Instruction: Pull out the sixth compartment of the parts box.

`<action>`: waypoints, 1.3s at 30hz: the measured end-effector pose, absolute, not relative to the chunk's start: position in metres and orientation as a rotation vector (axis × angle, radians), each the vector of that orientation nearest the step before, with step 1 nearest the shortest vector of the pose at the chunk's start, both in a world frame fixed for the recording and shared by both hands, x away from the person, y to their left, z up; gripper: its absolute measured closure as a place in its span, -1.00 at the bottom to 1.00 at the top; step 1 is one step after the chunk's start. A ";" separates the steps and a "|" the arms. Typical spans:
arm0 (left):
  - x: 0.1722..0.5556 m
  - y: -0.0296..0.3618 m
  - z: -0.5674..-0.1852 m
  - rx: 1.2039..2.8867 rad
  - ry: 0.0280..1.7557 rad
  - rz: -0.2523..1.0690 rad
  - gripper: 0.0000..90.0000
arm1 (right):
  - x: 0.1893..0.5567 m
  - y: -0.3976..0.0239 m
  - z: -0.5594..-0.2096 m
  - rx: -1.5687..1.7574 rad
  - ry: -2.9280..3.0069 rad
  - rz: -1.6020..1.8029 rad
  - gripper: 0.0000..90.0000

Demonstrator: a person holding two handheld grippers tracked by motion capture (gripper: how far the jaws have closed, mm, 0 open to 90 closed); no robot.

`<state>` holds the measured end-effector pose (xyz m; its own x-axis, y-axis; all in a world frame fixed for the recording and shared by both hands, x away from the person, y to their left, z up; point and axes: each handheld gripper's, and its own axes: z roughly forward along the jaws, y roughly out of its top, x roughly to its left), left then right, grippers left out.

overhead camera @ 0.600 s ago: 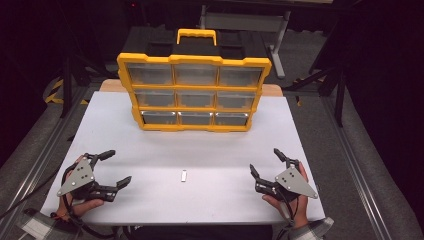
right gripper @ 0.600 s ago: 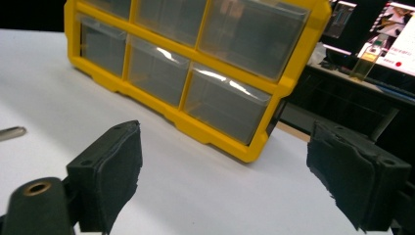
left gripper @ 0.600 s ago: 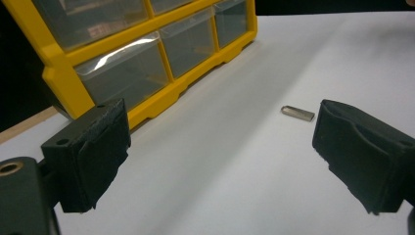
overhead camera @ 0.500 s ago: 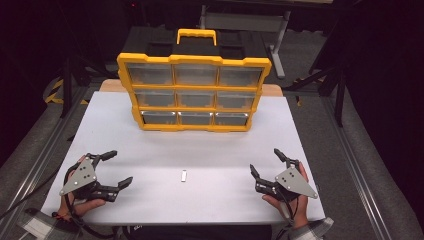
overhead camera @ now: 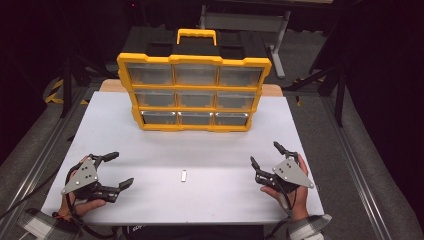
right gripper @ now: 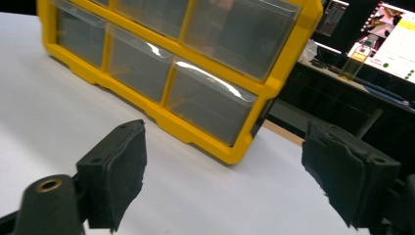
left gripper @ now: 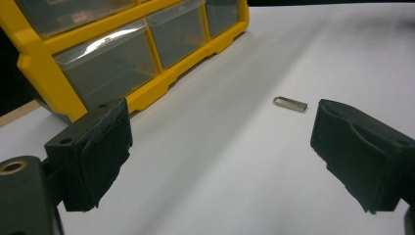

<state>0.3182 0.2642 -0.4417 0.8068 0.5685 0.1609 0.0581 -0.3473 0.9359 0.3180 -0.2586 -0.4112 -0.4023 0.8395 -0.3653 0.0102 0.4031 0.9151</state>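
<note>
A yellow organizer (overhead camera: pixel 194 92) with clear drawers in three rows stands upright at the back of the white table (overhead camera: pixel 215 150). A small metal USB stick (overhead camera: pixel 183 175) lies flat near the front middle. My left gripper (overhead camera: pixel 120 170) rests at the front left, open and empty, and its own view has the USB stick (left gripper: pixel 290 104) ahead on the table beside the organizer (left gripper: pixel 142 63). My right gripper (overhead camera: pixel 265 156) sits at the front right, open with nothing between its jaws, facing the organizer's (right gripper: pixel 195 83) lower right corner.
The organizer has a yellow carry handle (overhead camera: pixel 196 36) on top. A black stand and cables (overhead camera: pixel 320 80) are on the floor to the right of the table. Monitors (right gripper: pixel 386 34) glow behind the organizer in the right gripper view.
The left gripper has shifted slightly back toward the table's front edge. The right gripper and the USB stick have stayed put.
</note>
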 end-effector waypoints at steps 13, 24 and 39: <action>0.314 0.266 -0.447 1.891 0.494 0.555 -0.79 | 0.367 -0.241 -0.383 0.620 1.691 0.961 -0.50; 0.314 0.264 -0.449 1.908 0.491 0.544 -0.79 | 0.407 -0.222 -0.343 0.520 1.665 0.848 -0.37; 0.309 0.269 -0.449 1.901 0.507 0.545 -0.79 | 0.443 -0.182 -0.340 0.372 1.706 0.642 0.03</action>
<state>0.3092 0.2693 -0.4493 0.8067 0.5741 0.1399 0.0981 -0.3636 0.9264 0.4431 -0.1821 -0.3404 -0.2348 0.5663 -0.7901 -0.0953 0.7955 0.5985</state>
